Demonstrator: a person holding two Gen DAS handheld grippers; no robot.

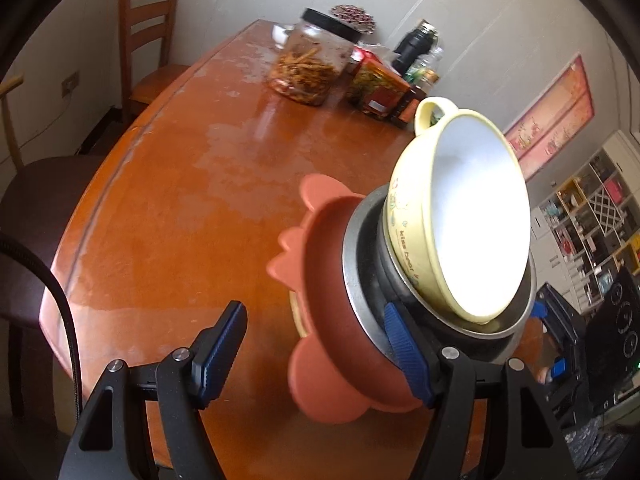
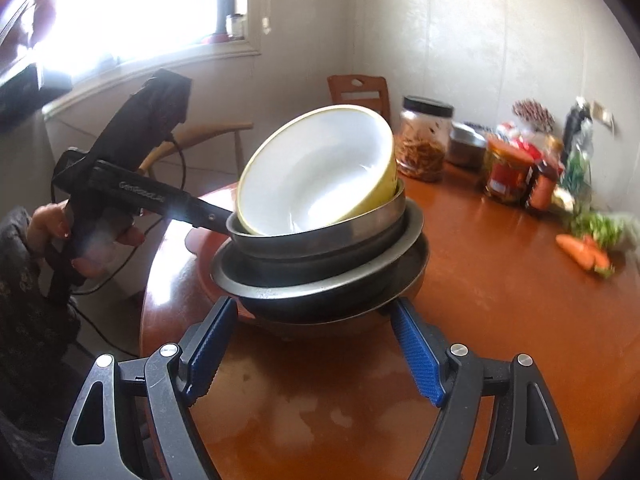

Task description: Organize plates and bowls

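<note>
At the near edge of the orange worktop, the left gripper stood released: its left finger hung free over bare wood, while its right finger lay against the rim of a stack of dishes, with nothing pinched between the two. In the right wrist view that finger reached the rim of the upper steel bowl, and a person's hand held the tool's grip. The right gripper had its blue pads spread wide to either side of the lowest steel bowl; whether they pressed on it I could not tell.

The stack rested on the worktop: a pink scalloped plate at the bottom, nested steel bowls in it, and a yellow bowl with a white inside leaning tilted in the top one. Farther back stood a glass jar with a black lid, other jars and packets, and carrots near the wall. A wooden chair stood beyond the worktop.
</note>
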